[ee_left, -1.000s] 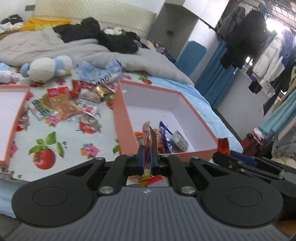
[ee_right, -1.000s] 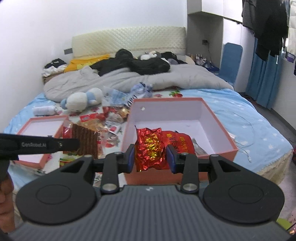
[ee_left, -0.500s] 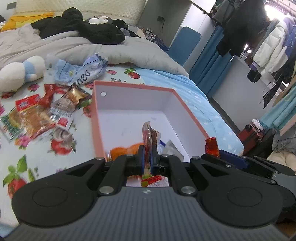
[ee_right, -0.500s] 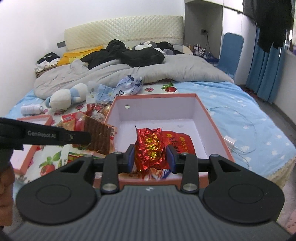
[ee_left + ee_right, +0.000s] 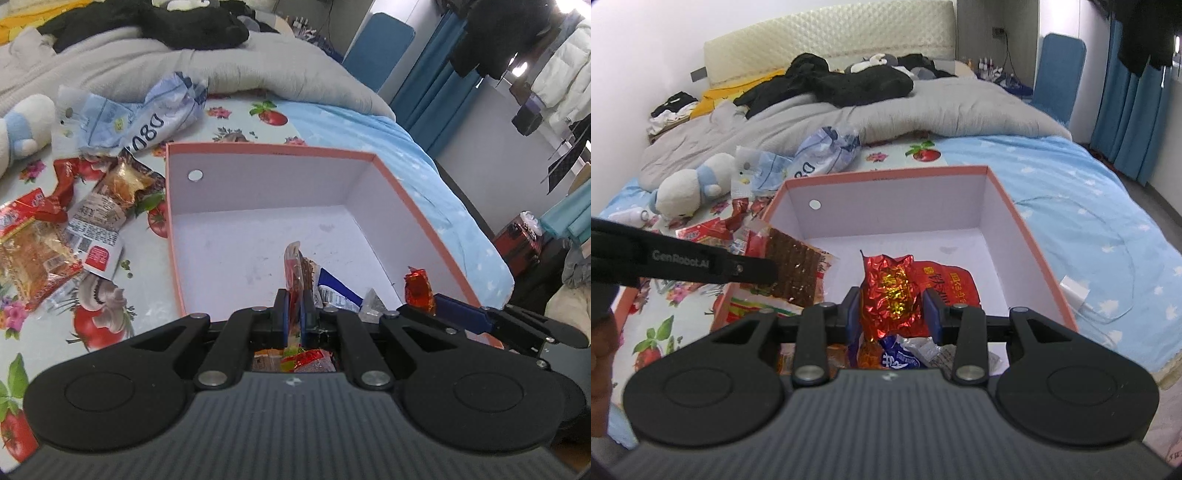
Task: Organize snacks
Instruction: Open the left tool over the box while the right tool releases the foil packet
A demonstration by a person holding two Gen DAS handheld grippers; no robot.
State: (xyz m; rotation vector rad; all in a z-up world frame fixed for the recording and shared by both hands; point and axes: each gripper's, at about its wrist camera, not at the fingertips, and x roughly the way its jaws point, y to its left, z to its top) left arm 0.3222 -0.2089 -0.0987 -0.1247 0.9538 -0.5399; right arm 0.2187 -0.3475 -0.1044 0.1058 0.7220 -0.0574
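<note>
Both claws were over the pink box [image 5: 1027, 236]: the left claw [image 5: 294, 314] clenched a flat snack packet [image 5: 293, 273], the right claw [image 5: 891, 308] a red foil pack [image 5: 888, 291]. Several snacks [image 5: 55, 229] remained loose on the bed [image 5: 147, 280].

Plush toy [image 5: 687, 188], grey duvet [image 5: 923, 110], perhaps black clothes [image 5: 849, 83] piled behind.

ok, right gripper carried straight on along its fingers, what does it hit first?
Probably the red printed snack bag lying in the pink box, just beyond the red foil packet the right gripper is clamping. Depth is hard to judge; it could reach the box floor instead.
</note>
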